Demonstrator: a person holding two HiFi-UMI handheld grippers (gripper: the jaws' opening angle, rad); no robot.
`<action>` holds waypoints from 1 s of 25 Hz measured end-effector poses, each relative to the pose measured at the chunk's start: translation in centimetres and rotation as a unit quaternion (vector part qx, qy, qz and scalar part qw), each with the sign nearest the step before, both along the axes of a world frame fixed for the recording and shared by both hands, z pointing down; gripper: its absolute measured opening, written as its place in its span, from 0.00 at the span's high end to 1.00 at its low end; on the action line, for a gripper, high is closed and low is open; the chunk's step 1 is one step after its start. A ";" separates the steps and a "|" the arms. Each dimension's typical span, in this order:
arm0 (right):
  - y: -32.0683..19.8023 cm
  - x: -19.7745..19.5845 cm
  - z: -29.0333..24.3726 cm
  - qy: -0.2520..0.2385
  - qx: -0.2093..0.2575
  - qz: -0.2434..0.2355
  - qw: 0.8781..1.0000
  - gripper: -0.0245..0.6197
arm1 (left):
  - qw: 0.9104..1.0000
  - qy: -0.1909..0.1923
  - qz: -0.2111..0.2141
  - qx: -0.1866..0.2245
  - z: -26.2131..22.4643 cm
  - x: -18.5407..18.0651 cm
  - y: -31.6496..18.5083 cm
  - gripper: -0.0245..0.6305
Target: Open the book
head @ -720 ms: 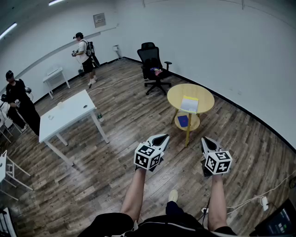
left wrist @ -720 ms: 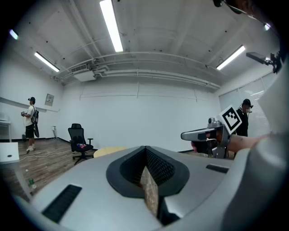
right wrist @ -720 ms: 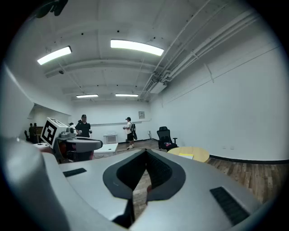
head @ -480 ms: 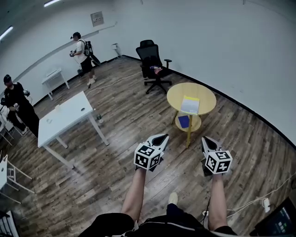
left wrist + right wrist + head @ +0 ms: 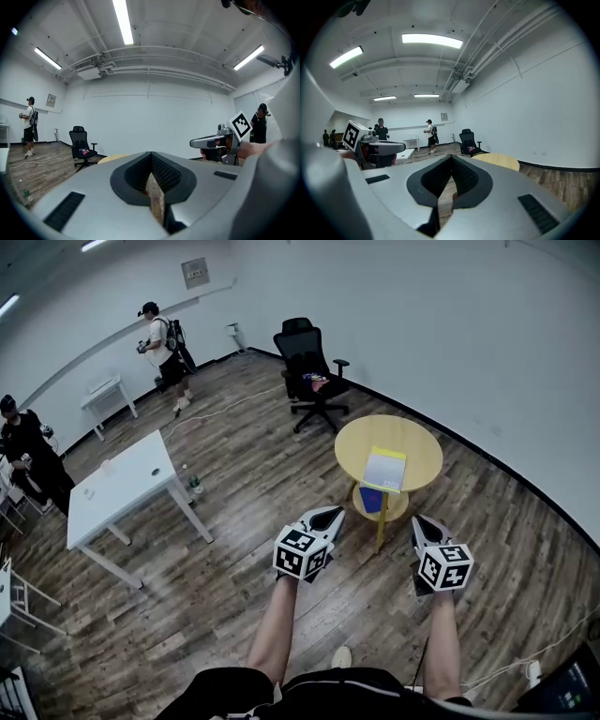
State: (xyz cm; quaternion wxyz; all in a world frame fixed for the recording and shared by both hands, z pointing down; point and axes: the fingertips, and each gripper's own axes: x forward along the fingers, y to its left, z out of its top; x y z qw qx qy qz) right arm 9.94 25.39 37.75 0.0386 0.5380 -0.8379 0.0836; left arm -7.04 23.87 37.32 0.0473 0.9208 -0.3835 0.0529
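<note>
A closed book (image 5: 384,469) with a pale cover and a yellow edge lies on the round yellow table (image 5: 412,434), seen in the head view ahead of both grippers. On the table's lower shelf lies something blue (image 5: 371,499). My left gripper (image 5: 326,515) and right gripper (image 5: 424,522) hang side by side in the air, short of the table and above the wood floor. Both are shut with nothing between the jaws. The left gripper view shows its tips (image 5: 151,154) meeting, with the table top (image 5: 112,158) just past them. In the right gripper view, the table (image 5: 499,161) lies to the right of that gripper's shut tips (image 5: 451,157).
A black office chair (image 5: 309,371) stands behind the round table by the white wall. A white rectangular table (image 5: 122,486) is at the left, with a bottle (image 5: 194,484) on the floor beside it. Two people (image 5: 157,338) (image 5: 23,442) stand far left. A cable (image 5: 553,643) runs along the floor at right.
The round table and book have come slightly nearer and lower in the head view, and the white table has slid left. Both grippers keep their pose, still shut.
</note>
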 end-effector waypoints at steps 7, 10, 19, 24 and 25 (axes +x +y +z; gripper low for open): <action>-5.5 0.6 0.2 -0.003 0.001 -0.008 1.000 0.97 | 1.000 -0.005 -0.005 -0.006 0.5 1.2 -5.2 0.96; -7.2 1.0 0.6 -0.007 0.000 -0.006 1.000 0.97 | 1.000 -0.004 -0.007 -0.007 0.6 1.3 -7.0 0.96; -13.0 1.6 2.1 -0.009 -0.012 -0.002 1.000 0.97 | 1.000 -0.007 -0.004 -0.013 1.4 1.9 -13.0 0.96; -17.1 2.4 2.4 -0.010 -0.011 0.011 1.000 0.97 | 1.000 -0.007 0.010 -0.011 1.9 2.5 -17.2 0.96; -18.1 2.4 2.4 -0.009 -0.010 0.012 1.000 0.97 | 1.000 -0.005 0.011 -0.012 2.1 2.5 -18.3 0.96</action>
